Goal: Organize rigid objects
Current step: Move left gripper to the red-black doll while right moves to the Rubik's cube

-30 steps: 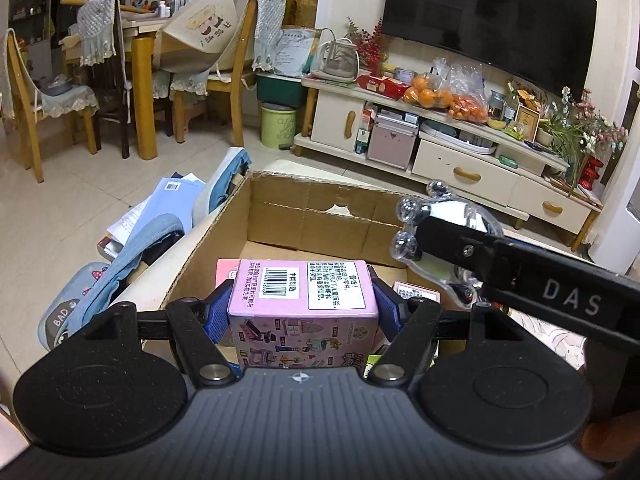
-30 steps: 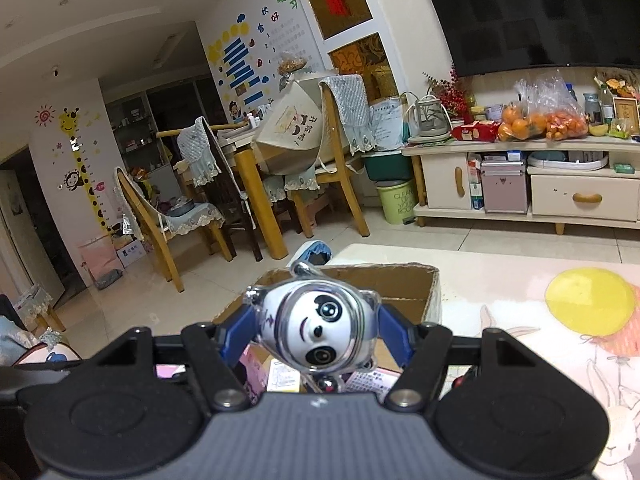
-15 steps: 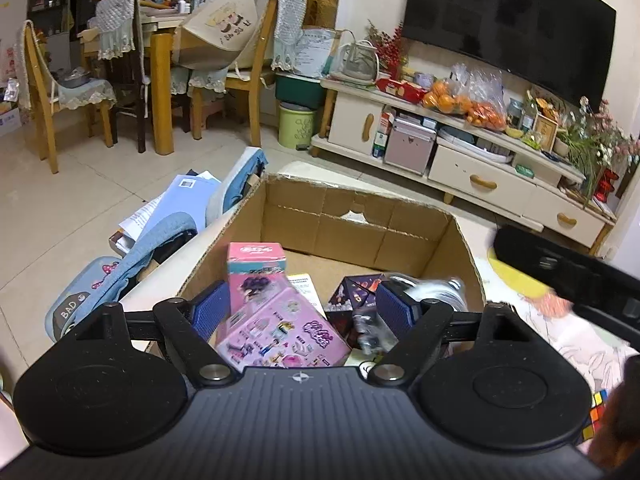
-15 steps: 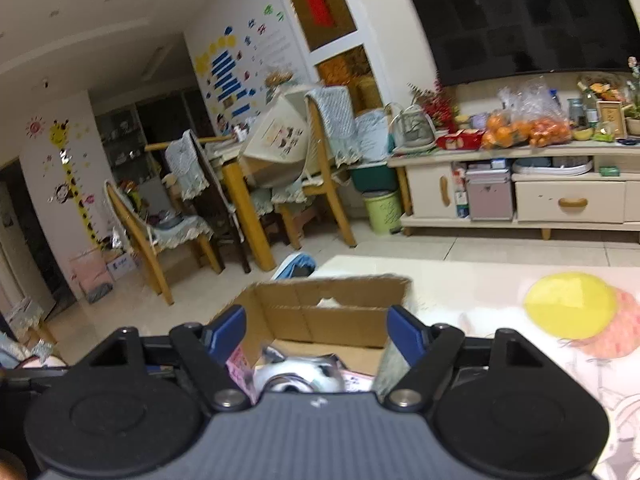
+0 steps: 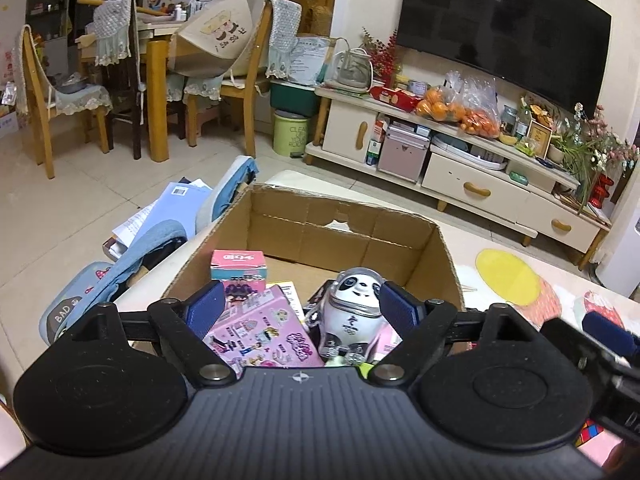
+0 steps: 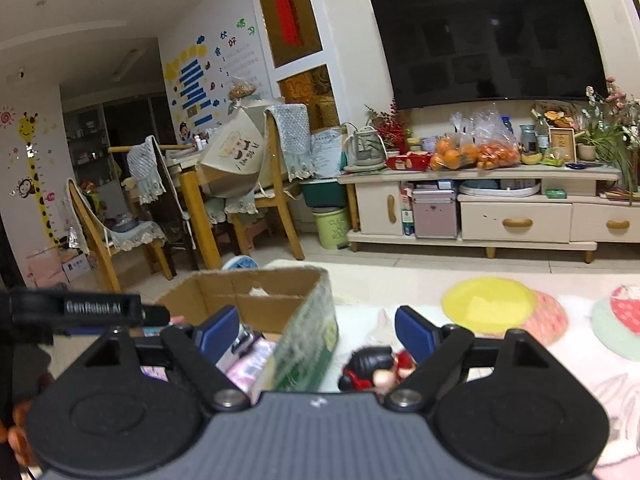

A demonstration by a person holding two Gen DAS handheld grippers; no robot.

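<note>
Cardboard box [image 5: 404, 236] sits open on a pale play mat [image 6: 500, 364] printed with a yellow disc, in a living room with a dark television [image 6: 492, 36] above a cream cabinet [image 6: 516, 220] and wooden dining chairs [image 5: 244, 92] behind. Inside the box a panda figure [image 5: 352, 316] stands upright beside a pink carton [image 5: 260, 332]. The left gripper [image 5: 300, 308] hangs over them, jaws opening, touching neither. The right gripper [image 6: 316, 330], jaws opening and empty, straddles the box's wall, with a small doll [image 6: 374, 368] on the mat beneath.
</note>
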